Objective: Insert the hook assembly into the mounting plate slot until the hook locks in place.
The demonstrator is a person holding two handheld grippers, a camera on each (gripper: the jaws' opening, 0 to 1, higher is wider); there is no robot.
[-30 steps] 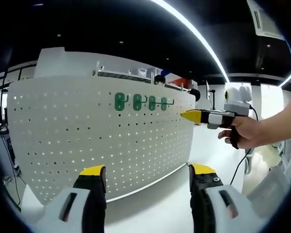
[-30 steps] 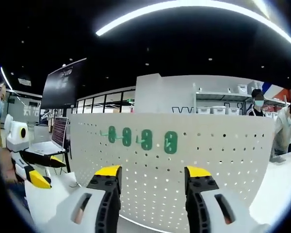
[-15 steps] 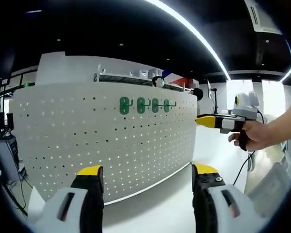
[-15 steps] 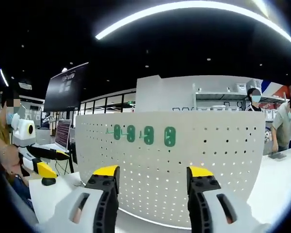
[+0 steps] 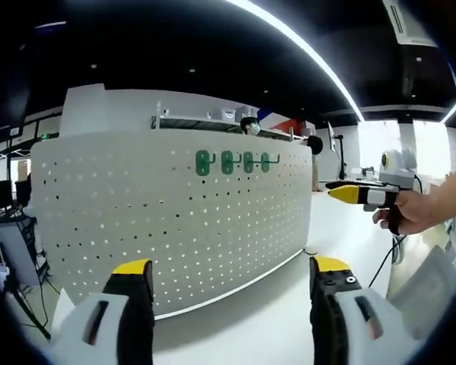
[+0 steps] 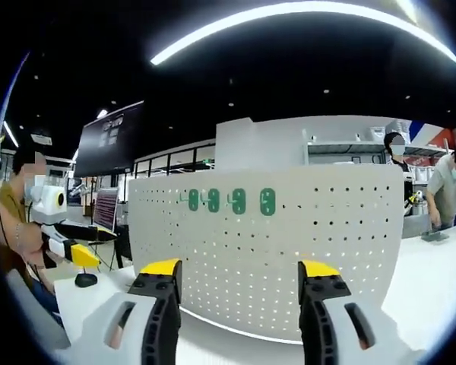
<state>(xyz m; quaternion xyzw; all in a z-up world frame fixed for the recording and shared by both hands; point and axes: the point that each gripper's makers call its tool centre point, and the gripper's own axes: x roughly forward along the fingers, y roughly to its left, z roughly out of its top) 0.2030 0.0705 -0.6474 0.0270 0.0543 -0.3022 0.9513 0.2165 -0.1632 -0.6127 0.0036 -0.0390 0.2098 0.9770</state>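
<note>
Four green hooks [image 5: 236, 162] sit in a row near the top edge of the white perforated mounting plate [image 5: 167, 220], and you can see the same row of hooks [image 6: 232, 201] from your right side on the plate [image 6: 289, 251]. They hang side by side, close together, with their stems against the plate's holes; whether each is fully seated cannot be told at this size. The plate stands upright on the white tabletop [image 5: 266, 319], curving across both views.

Your left hand-held gripper [image 5: 226, 275] has its jaws spread wide, yellow tips well apart, with nothing between them; it is held back from the plate, aimed at its lower half. Your right hand-held gripper [image 6: 235, 271] is likewise wide open and empty, facing the plate from a distance.

From the left gripper view, your right hand-held gripper appears at the right, gripped in your hand [image 5: 410, 213], its yellow tip pointing toward the plate's right edge but apart from it. From the right gripper view, your left hand-held gripper [image 6: 77, 255] shows at the far left, beside a dark monitor [image 6: 110, 141].

Two people [image 6: 450, 186] stand behind the plate near shelving.
</note>
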